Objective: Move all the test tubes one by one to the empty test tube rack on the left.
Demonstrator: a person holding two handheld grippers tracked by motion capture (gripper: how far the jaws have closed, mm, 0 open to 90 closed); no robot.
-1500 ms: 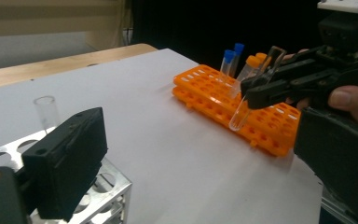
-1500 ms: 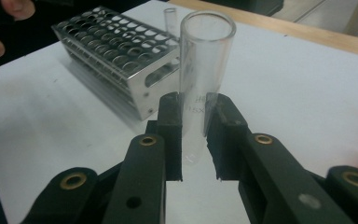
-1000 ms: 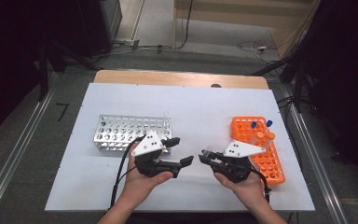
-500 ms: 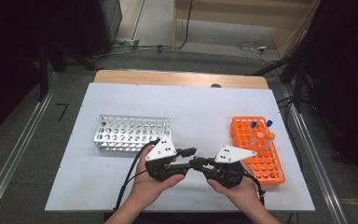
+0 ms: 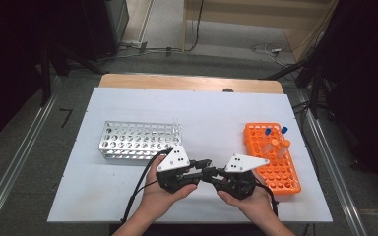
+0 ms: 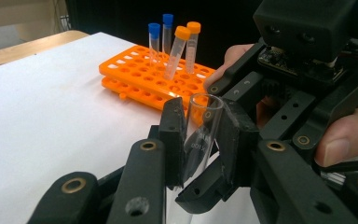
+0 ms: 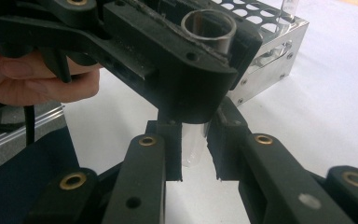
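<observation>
On the white rectangular table top (image 5: 128,196), a shiny perforated metal tube rack (image 5: 139,140) stands at the left and an orange plastic tube rack (image 5: 275,167) with blue- and orange-capped tubes (image 6: 175,39) at the right. Between them near the front edge, the two black hand-held grippers meet nose to nose. The left gripper (image 6: 200,140) is clenched on a clear, uncapped glass test tube (image 6: 203,130) held upright above the table, while the right gripper (image 7: 193,149) brackets the tube's lower end (image 7: 191,144), jaws slightly apart and apparently not pressing it.

You have two racks: one metal rack (image 5: 140,140), one orange rack (image 5: 271,157). Capped tubes: four. Open glass tube (image 6: 200,140): one.
</observation>
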